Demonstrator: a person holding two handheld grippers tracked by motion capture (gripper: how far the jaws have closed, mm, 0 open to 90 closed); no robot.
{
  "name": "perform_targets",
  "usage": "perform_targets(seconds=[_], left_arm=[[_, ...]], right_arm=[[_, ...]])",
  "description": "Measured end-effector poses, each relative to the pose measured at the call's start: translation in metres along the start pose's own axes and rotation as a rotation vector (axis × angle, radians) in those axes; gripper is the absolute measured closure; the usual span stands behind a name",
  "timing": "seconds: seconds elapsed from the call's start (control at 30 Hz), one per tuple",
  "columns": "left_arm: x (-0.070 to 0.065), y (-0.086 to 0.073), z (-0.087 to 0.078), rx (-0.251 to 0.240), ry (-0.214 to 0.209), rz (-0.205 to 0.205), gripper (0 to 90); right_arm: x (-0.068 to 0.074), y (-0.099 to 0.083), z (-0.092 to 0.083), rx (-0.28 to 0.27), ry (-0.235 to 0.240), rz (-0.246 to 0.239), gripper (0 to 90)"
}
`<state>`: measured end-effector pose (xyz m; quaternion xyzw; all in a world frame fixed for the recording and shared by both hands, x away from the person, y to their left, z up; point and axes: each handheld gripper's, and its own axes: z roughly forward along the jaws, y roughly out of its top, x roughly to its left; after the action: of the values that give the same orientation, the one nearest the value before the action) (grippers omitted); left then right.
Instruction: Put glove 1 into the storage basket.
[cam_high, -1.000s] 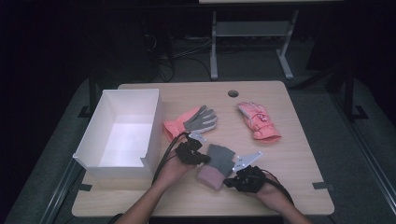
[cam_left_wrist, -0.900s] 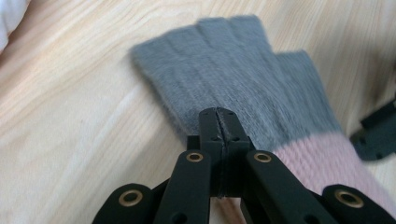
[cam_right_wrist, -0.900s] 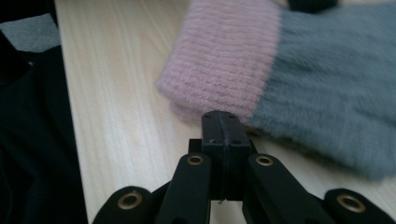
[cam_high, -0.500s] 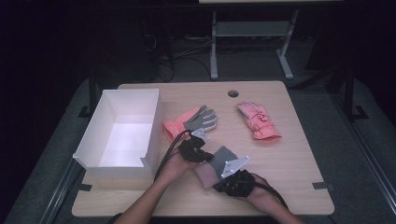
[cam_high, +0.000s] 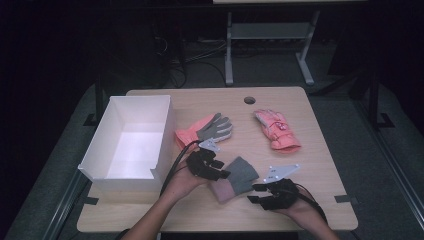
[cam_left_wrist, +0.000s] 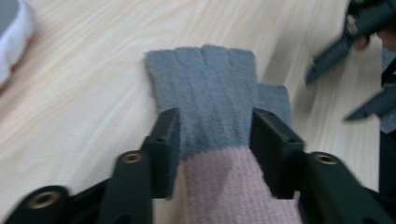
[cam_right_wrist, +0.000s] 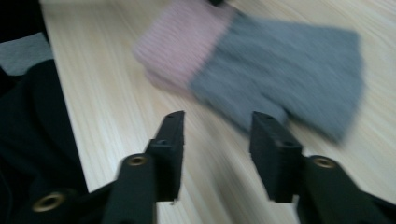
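A knit glove (cam_high: 239, 176), grey at the fingers and pink at the cuff, lies flat near the front of the wooden table (cam_high: 320, 165). My left gripper (cam_high: 219, 171) reaches it from the left. In the left gripper view the left gripper (cam_left_wrist: 215, 119) has just been opening, and its jaws straddle the knit glove (cam_left_wrist: 210, 79) where grey meets pink without pressing it. My right gripper (cam_high: 254, 194) sits just right of the glove. It too has just been opening: the right gripper (cam_right_wrist: 217, 121) has bare wood between its jaws, and the knit glove (cam_right_wrist: 280, 70) lies ahead.
A white open box (cam_high: 120, 185) stands at the left of the table. A coral and grey glove (cam_high: 205, 131) lies mid-table and a pink padded glove (cam_high: 277, 131) to the right. A cable hole (cam_high: 249, 100) is near the far edge.
Both grippers have opened and let go of the knit glove. The right gripper has drawn back to the right, away from the glove. The left hand has stayed in place.
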<state>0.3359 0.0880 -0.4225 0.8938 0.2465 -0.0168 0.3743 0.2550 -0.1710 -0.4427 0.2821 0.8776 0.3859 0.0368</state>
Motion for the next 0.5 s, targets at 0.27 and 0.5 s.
perform_targets(seconds=[0.27,0.5], left_arm=[[-0.015,0.001,0.014,0.024,0.028,0.045,21.2],[-0.017,0.003,0.033,0.046,0.042,0.077,13.5]], right_arm=[[-0.020,-0.033,-0.032,-0.039,-0.125,0.123,26.3],[-0.039,-0.040,-0.039,-0.075,-0.198,0.166,16.4]])
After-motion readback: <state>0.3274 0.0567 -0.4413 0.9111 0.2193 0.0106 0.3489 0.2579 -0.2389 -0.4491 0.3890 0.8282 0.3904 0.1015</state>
